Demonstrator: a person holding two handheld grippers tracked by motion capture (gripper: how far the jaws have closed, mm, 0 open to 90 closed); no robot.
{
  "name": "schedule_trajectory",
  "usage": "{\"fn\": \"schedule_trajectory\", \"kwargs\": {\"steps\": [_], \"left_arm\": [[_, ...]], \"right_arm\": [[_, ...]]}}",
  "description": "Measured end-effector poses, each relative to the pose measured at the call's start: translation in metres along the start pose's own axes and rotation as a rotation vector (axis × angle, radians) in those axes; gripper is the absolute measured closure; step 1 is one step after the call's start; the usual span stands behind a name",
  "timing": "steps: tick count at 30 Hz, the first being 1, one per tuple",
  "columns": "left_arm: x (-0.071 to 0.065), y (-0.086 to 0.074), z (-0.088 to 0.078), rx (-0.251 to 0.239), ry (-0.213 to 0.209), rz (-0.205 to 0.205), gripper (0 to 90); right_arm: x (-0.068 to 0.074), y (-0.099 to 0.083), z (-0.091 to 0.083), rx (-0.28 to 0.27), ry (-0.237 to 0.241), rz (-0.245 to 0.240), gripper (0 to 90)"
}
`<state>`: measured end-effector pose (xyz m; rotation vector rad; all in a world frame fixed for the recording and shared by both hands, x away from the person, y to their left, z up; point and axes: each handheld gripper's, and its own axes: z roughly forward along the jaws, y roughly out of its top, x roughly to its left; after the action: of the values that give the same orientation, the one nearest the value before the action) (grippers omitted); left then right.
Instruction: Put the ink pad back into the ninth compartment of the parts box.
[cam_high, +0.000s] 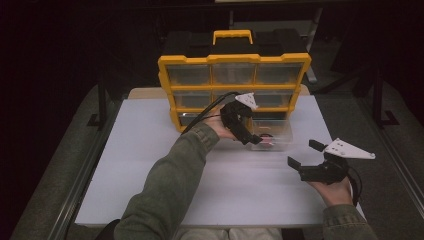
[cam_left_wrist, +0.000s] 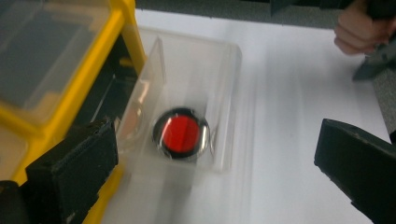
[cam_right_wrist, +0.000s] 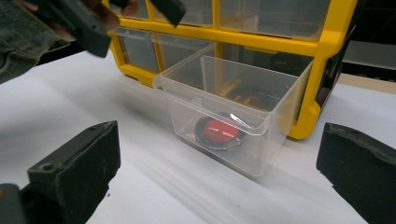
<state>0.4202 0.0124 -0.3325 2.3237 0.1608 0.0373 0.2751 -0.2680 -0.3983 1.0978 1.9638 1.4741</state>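
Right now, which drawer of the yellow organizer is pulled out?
The bottom-right drawer, clear plastic, stands out on the table with a red disc inside; the others sit flush.

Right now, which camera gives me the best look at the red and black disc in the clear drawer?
The left gripper view: it looks down into the clear drawer and shows the disc large, from above. The right gripper view shows the disc through the drawer's front wall, low and partly glared. In the high view it is a small red spot.

White table, dark floor.
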Motion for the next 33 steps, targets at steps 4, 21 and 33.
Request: {"fn": "schedule_trajectory", "kwargs": {"steps": [4,21,33], "left_arm": [[0.001,-0.012,-0.006,-0.005,0.009,-0.030,0.0],[-0.006,-0.051,-0.039,-0.073,0.087,-0.084,0.0],[-0.009,-0.068,-0.061,-0.114,0.139,-0.110,0.0]], "right_arm": [[0.001,0.000,0.001,0.004,0.000,-0.005,0.0],[0.001,0.000,0.002,0.010,-0.003,-0.009,0.0],[0.001,0.000,0.002,0.012,-0.003,-0.011,0.0]]}}
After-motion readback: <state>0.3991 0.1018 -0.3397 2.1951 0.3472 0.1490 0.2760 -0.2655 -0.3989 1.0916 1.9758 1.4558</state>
